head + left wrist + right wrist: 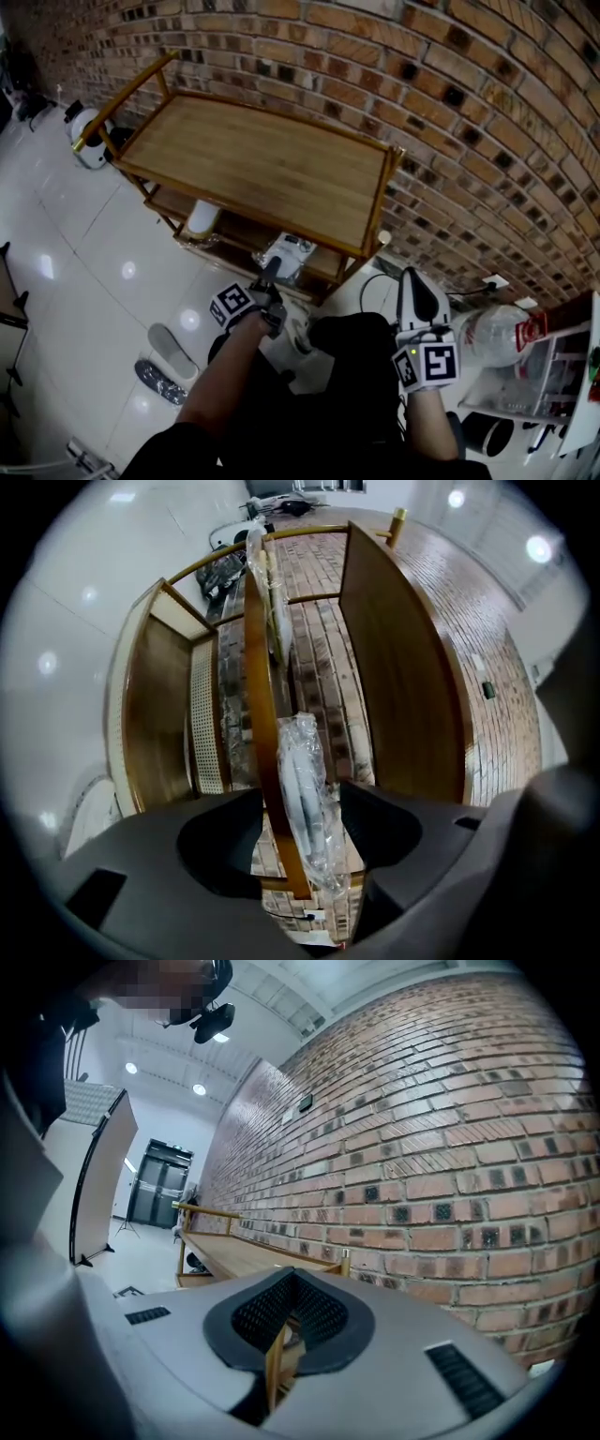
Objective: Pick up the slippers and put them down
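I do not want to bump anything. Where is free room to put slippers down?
The top board is bare. The white floor left of it is open as far as the grey slippers. Crowded: the lower shelf, with a white roll and a wrapped pack, and the corner by the bottle at the right.

From the middle of the head view, a wooden rack (pixel 262 169) stands at twelve o'clock, just before the brick wall (pixel 469 112). On its lower shelf lie the bagged slippers (pixel 286 255), with a roll (pixel 202 218) at their nine o'clock. Two loose slippers (pixel 173 349) lie on the floor (pixel 84 281) at eight o'clock. A bottle (pixel 497 333) is at four and a round device (pixel 89 141) at ten.
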The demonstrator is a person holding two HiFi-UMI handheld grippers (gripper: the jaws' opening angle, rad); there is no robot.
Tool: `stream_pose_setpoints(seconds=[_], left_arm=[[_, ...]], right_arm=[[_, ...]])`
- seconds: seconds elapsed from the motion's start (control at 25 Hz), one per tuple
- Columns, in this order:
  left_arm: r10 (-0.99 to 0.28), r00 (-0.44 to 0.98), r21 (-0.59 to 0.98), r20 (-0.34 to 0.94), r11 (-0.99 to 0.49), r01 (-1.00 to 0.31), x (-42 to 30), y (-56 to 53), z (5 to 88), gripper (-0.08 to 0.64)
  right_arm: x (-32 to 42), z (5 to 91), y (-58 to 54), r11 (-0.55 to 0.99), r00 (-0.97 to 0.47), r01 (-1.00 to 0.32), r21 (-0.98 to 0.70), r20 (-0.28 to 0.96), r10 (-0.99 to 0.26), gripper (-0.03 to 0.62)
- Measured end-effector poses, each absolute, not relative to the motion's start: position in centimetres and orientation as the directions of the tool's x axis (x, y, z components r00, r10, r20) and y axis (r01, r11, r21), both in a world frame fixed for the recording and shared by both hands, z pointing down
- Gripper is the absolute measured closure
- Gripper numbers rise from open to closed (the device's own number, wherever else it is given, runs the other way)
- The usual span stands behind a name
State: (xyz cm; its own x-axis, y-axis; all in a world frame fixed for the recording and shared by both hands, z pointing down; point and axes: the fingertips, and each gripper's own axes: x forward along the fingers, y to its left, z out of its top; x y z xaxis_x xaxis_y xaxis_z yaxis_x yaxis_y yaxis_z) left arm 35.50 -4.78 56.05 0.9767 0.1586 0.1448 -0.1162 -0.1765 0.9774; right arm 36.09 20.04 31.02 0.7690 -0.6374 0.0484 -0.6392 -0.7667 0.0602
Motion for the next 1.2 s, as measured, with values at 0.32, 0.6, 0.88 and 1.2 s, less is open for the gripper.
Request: stream_pose_setpoints(seconds=[0.32, 0.6, 0.88, 1.2], left_arm=[[0.172, 0.979, 0.983, 0.108, -0.164, -0.079, 35.1, -4.3, 54.4, 0.491], [0.122, 0.991, 0.971, 0.058, -0.237, -0.028, 32.0, -5.5, 51.2, 0.491], [0.079, 0.997, 0.963, 0.017, -0.27, 0.005, 27.4, -5.8, 48.5, 0.491], [-0.035, 0.999, 0.946, 0.018, -0.323, -0.028, 21.9, -8.6, 47.1, 0.491]], right_arm=[[35.9, 30.6, 18.9, -0.752, 0.755, -0.656, 0.063, 0.053, -0.654, 0.583], [34.2, 28.7, 18.3, -0.727, 0.732, -0.679, 0.103, 0.015, -0.681, 0.583], [30.8, 26.6, 18.3, -0.708, 0.707, -0.699, 0.105, -0.048, -0.705, 0.583], [28.9, 25.8, 15.4, -0.634, 0.628, -0.769, 0.086, -0.091, -0.773, 0.583]])
